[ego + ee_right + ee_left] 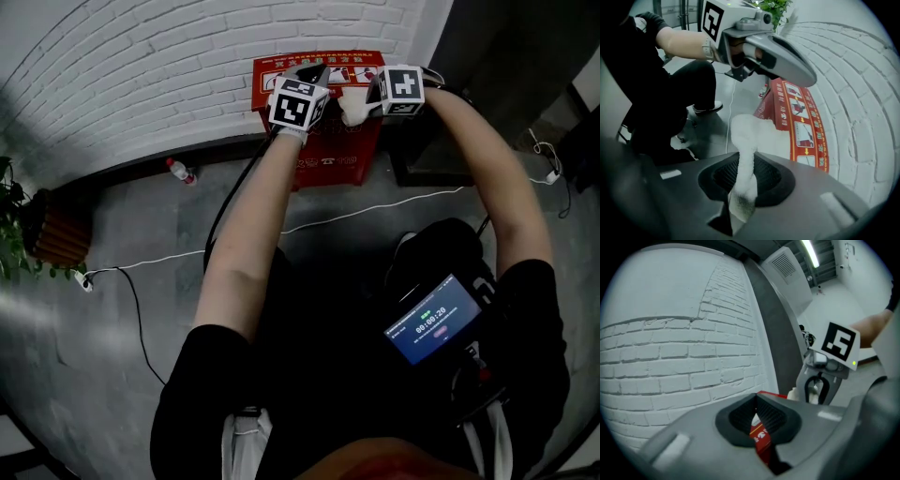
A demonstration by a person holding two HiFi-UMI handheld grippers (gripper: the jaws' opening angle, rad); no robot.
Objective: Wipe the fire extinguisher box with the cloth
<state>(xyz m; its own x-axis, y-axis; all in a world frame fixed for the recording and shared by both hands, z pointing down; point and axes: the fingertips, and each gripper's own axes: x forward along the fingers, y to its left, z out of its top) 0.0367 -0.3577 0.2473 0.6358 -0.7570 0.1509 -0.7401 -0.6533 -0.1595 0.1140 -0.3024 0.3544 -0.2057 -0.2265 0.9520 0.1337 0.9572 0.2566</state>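
Observation:
The red fire extinguisher box (328, 155) stands on the floor against the white brick wall (141, 75). My left gripper (309, 77) is over the box's top at its left, jaws shut with nothing between them; the red box (760, 437) shows behind them. My right gripper (370, 96) is at the box's top right, shut on a white cloth (353, 111). In the right gripper view the cloth (745, 154) runs up from between the jaws toward the box's printed top (801, 122), and the left gripper (806, 77) hangs above it.
A plastic bottle (181, 171) with a red cap lies at the wall's foot, left of the box. A potted plant (37, 225) stands far left. A white cable (356, 211) crosses the grey floor. A dark panel (441, 141) is right of the box.

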